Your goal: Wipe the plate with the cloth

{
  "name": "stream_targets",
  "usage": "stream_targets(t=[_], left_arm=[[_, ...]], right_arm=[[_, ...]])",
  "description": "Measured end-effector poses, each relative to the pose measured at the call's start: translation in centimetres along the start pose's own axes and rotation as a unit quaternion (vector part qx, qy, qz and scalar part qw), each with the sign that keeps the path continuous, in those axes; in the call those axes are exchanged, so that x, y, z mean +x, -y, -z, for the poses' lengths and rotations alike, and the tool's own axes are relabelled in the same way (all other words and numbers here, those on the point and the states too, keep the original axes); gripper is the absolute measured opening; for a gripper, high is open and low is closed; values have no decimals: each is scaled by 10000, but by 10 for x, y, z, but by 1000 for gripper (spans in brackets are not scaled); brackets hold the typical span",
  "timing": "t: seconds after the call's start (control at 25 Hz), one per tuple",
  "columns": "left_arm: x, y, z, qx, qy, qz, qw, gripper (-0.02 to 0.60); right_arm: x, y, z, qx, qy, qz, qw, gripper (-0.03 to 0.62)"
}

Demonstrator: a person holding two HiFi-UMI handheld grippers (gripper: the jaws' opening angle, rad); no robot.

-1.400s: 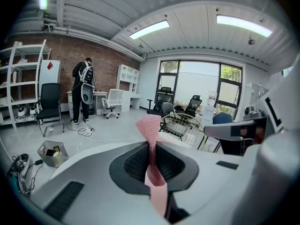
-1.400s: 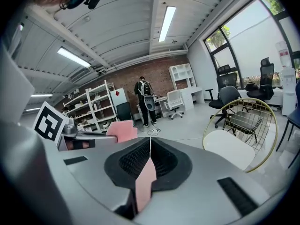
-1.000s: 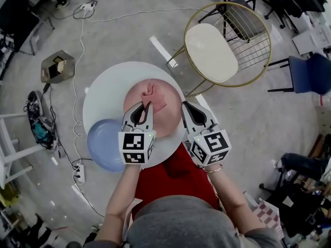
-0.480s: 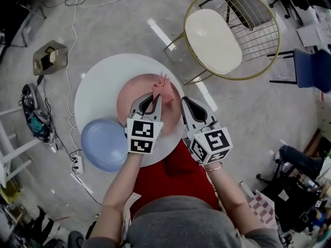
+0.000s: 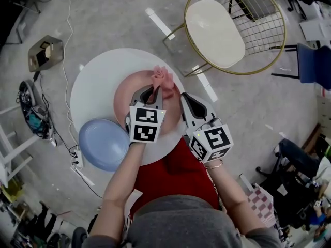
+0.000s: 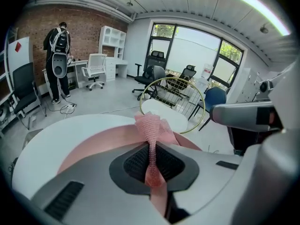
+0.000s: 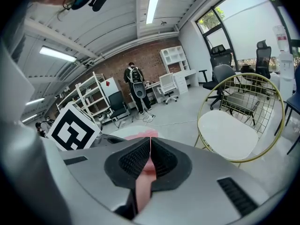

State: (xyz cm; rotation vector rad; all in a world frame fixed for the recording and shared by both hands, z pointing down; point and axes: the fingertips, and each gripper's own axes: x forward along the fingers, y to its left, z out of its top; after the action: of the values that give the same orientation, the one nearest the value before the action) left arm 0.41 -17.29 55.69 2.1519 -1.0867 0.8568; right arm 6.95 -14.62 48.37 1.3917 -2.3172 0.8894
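Nearest us, at the near right edge of the round white table [image 5: 98,76], our right gripper [image 5: 187,101] has its jaws pressed together on the right rim of the pink plate [image 5: 124,99]. Just beside it, our left gripper [image 5: 151,93] pinches the pink cloth [image 5: 163,79], whose bunched end sticks out past the jaws over the plate's far edge. A blue plate [image 5: 103,144] sits partly past the table's near left edge, and beyond the far right edge stands a gold wire chair [image 5: 214,32].

The left gripper [image 5: 154,90] slid the cloth [image 5: 163,78] across the plate [image 5: 124,99], seemingly to its rim.
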Motion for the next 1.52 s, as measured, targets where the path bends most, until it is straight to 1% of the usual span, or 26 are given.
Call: stream_targets(t=[0.28, 0.64, 1.04, 1.52], left_arm=[[10, -16, 5, -123, -157, -161, 9997, 34], [7, -43, 19, -467, -442, -597, 9961, 34], [-5, -67, 29, -667, -701, -1190, 9882, 34], [-33, -93, 47, -993, -827, -1726, 9765, 34]], right_arm=[[13, -2, 3, -7, -112, -108, 9999, 29], [21, -8, 4, -66, -201, -221, 9995, 29], [21, -15, 6, -118, -299, -396, 9987, 29], [25, -30, 8, -271, -394, -650, 9967, 29]])
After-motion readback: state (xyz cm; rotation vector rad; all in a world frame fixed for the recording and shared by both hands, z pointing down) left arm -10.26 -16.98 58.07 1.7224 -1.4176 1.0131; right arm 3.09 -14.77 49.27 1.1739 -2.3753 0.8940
